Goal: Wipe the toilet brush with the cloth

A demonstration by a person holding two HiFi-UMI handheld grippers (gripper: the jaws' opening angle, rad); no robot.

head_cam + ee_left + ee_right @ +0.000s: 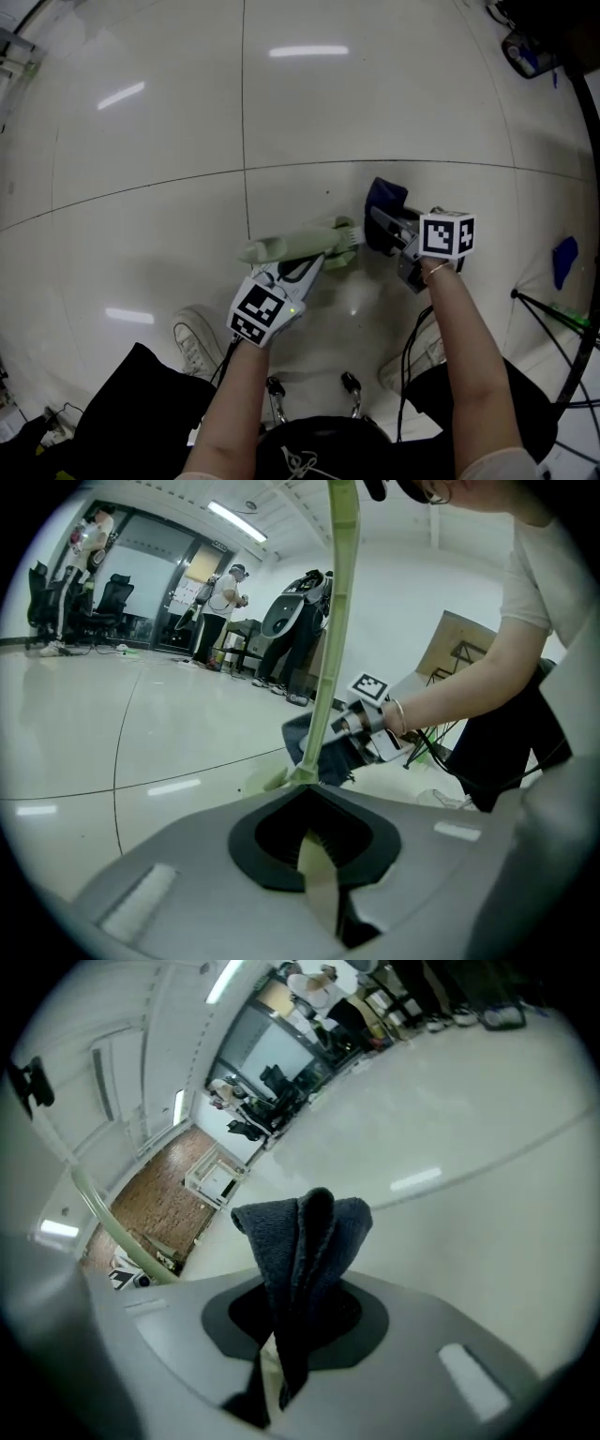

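Note:
A pale green toilet brush hangs level above the floor, with my left gripper shut on it from below. In the left gripper view its thin shaft rises from the jaws to the top edge. My right gripper is shut on a dark blue cloth, which meets the brush's right end. The cloth lies against the shaft, low down. In the right gripper view the folded cloth stands up out of the jaws, and the green shaft crosses at the left.
The person's white shoes stand on the glossy tiled floor beneath the grippers. A blue object and black stand legs are at the right. Far off there are people, office chairs and a cardboard box.

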